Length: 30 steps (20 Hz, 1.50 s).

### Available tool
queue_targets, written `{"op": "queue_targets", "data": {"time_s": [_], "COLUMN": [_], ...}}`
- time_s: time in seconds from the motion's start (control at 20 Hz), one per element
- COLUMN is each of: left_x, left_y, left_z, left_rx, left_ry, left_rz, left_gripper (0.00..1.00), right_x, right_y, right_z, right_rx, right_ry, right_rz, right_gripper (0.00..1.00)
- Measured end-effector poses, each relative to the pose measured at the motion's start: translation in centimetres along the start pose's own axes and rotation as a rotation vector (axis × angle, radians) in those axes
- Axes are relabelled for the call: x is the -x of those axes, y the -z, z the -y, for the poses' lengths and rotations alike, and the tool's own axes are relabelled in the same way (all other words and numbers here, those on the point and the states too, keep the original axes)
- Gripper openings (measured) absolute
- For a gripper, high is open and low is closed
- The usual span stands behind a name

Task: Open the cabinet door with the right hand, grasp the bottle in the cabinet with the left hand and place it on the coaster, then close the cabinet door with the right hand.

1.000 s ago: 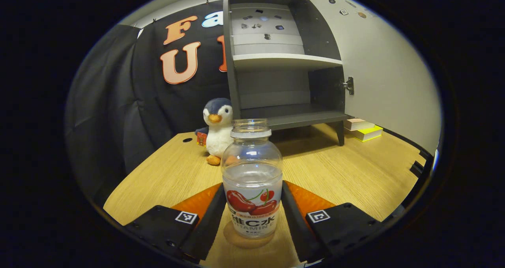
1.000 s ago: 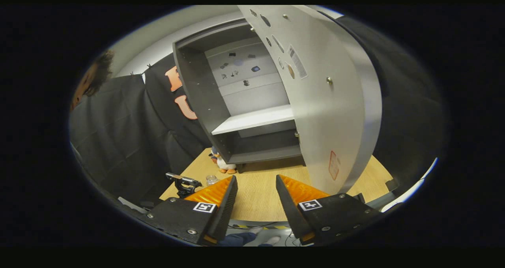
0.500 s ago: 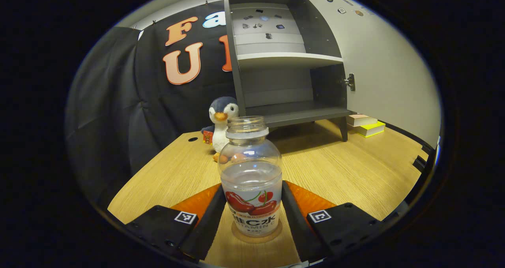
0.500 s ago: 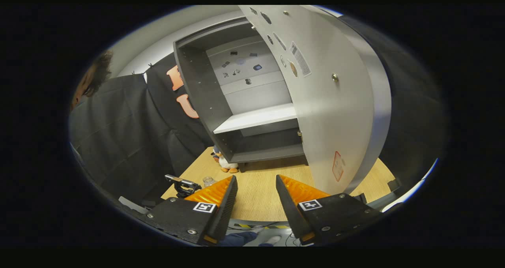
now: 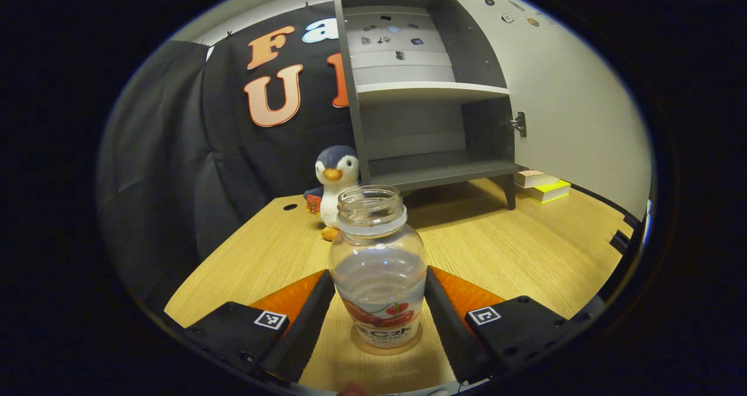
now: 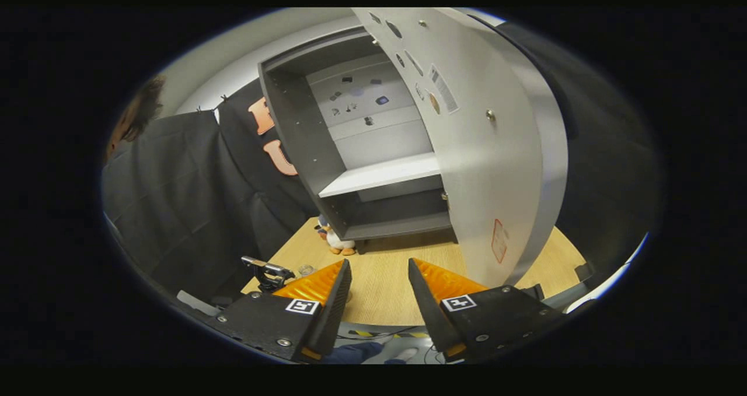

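Vitamin-water bottle (image 5: 378,279) upright on the round coaster (image 5: 386,347), between the left gripper (image 5: 379,320) jaws.
Whether they pinch it: cannot tell. Right gripper (image 6: 378,294) jaws spread before the open cabinet door (image 6: 490,168); plush penguin (image 5: 335,181) beside the cabinet (image 5: 432,93) on the desk (image 5: 525,250).

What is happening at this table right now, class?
A person works a claw in each hand. The left claw brackets the bottle, which stands upright on the coaster; whether it grips is unclear. The right claw hangs open and empty before the cabinet door, which is wide open and not yet closed.
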<state>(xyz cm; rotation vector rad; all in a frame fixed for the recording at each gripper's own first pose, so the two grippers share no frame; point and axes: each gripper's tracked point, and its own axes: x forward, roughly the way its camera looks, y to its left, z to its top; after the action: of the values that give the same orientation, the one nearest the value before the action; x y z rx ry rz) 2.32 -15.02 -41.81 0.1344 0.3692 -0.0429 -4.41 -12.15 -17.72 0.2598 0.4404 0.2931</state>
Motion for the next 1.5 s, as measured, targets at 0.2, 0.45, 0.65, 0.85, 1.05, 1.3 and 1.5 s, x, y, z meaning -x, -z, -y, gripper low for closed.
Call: {"op": "queue_targets", "data": {"time_s": [0.2, 0.45, 0.65, 0.85, 1.05, 1.3, 1.5], "left_x": [0.8, 1.9, 3.4, 5.7, 7.6, 9.4, 10.3], "left_y": [-1.2, -5.0, -8.4, -13.9, -18.4, -22.9, -25.3], "left_z": [-0.8, -1.2, -1.7, -2.0, -0.6, 1.6, 2.5], "left_rx": [-0.008, -0.001, -0.015, -0.003, 0.063, 0.095, 0.076], "left_ry": [-0.022, -0.015, -0.020, -0.016, 0.045, 0.115, 0.144], "left_rz": [0.007, 0.070, 0.120, 0.209, 0.245, 0.268, 0.287], "left_gripper": [0.97, 0.97, 0.97, 0.97, 0.97, 0.97, 0.97], "right_x": [0.5, 1.4, 2.5, 4.7, 7.2, 11.1, 13.9], "right_y": [-0.4, -0.5, -1.1, -3.3, -6.4, -10.9, -13.7], "right_z": [-0.3, -0.8, -1.5, -2.1, -2.1, -0.4, 3.2], "right_rx": [-0.002, 0.007, 0.009, 0.019, 0.050, 0.090, 0.120], "right_ry": [-0.010, -0.017, -0.035, -0.044, -0.038, 0.000, 0.070], "right_rz": [0.016, 0.032, 0.059, 0.121, 0.203, 0.312, 0.382], "right_gripper": [0.62, 0.63, 0.64, 0.64, 0.64, 0.64, 0.64]}}
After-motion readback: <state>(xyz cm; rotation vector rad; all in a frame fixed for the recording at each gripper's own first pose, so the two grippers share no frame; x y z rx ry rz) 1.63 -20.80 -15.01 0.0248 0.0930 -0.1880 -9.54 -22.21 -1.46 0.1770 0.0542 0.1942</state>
